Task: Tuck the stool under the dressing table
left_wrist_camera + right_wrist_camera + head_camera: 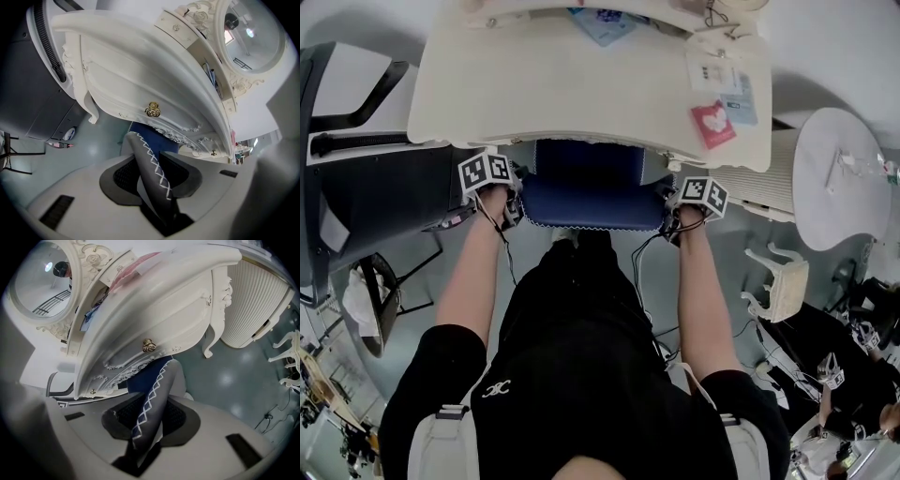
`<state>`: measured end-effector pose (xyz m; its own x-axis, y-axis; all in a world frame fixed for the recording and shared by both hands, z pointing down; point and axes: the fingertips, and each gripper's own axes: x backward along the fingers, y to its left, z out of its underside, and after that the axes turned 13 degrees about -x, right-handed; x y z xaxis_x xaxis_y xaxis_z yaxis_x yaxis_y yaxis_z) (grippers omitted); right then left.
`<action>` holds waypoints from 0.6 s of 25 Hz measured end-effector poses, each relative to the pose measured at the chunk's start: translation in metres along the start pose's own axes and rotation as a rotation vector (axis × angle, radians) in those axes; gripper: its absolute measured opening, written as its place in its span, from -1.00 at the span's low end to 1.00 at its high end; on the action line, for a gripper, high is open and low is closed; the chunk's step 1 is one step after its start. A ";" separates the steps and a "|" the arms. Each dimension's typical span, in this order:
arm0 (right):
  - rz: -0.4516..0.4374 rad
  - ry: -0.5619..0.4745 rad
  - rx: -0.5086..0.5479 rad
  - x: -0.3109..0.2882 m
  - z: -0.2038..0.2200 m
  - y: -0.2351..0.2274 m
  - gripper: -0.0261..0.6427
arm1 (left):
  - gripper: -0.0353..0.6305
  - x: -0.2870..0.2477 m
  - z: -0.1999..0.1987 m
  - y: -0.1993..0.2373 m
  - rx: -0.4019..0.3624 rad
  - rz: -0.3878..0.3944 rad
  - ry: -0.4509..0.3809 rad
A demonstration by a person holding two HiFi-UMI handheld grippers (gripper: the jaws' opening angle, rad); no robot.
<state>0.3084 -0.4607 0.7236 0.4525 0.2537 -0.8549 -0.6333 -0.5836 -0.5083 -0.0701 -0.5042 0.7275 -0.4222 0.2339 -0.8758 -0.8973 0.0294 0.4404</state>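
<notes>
The stool (pixel 591 186) has a dark blue padded seat with white cross-stitching along its edge, and its far half lies under the cream dressing table (pixel 581 94). My left gripper (pixel 508 199) is shut on the seat's left edge (pixel 151 173). My right gripper (pixel 673 206) is shut on the right edge (pixel 152 413). In both gripper views the stitched seat rim runs between the dark pads, and the table's carved apron with brass knobs (pixel 153 110) hangs just above and ahead. The stool's legs are hidden.
A dark office chair (pixel 356 178) stands left of the table. A white ribbed cabinet (pixel 769 178) and a round white table (pixel 839 178) are on the right, with a small white stool (pixel 780 286) on the floor. An oval mirror (pixel 248 37) rises behind the tabletop.
</notes>
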 end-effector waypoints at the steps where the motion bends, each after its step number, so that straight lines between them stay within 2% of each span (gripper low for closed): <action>1: 0.001 -0.002 0.004 -0.001 -0.003 0.001 -0.65 | -0.53 -0.001 -0.001 0.000 0.002 0.000 -0.003; 15: 0.028 -0.006 0.040 -0.012 0.001 -0.007 -0.61 | -0.52 -0.009 0.002 0.007 -0.033 -0.017 0.002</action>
<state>0.3066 -0.4585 0.7368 0.4306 0.2418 -0.8696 -0.6703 -0.5594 -0.4875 -0.0724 -0.5039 0.7388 -0.4069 0.2314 -0.8837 -0.9082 0.0011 0.4185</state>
